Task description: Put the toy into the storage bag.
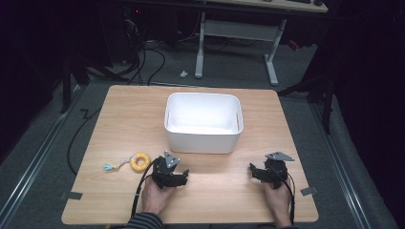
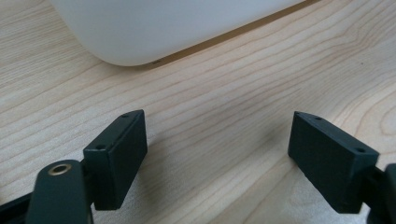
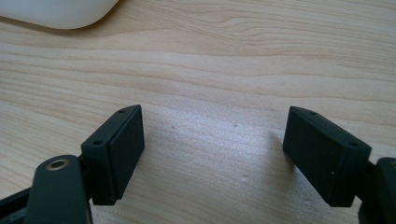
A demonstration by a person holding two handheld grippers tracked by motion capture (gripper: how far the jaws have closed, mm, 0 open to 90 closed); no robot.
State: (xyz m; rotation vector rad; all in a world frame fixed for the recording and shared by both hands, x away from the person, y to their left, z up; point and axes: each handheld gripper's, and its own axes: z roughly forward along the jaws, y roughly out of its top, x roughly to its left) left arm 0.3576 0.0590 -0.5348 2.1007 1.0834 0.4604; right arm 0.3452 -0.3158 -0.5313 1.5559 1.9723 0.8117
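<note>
Both your grippers, left (image 1: 177, 175) and right (image 1: 258, 172), rest spread near the table's (image 1: 119, 114) front edge; to reach the ring (image 1: 140, 162), likely next, swing left.

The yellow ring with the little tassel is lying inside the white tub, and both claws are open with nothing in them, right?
Not quite. The high view shows the yellow ring lying on the table, outside the white tub, beside the left claw. The rest holds: left and right claw are open and hold nothing.

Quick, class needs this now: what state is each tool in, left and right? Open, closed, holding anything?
Left tool: open, jaws wide apart over bare table, holding nothing.
Right tool: open, jaws wide apart, holding nothing.
</note>
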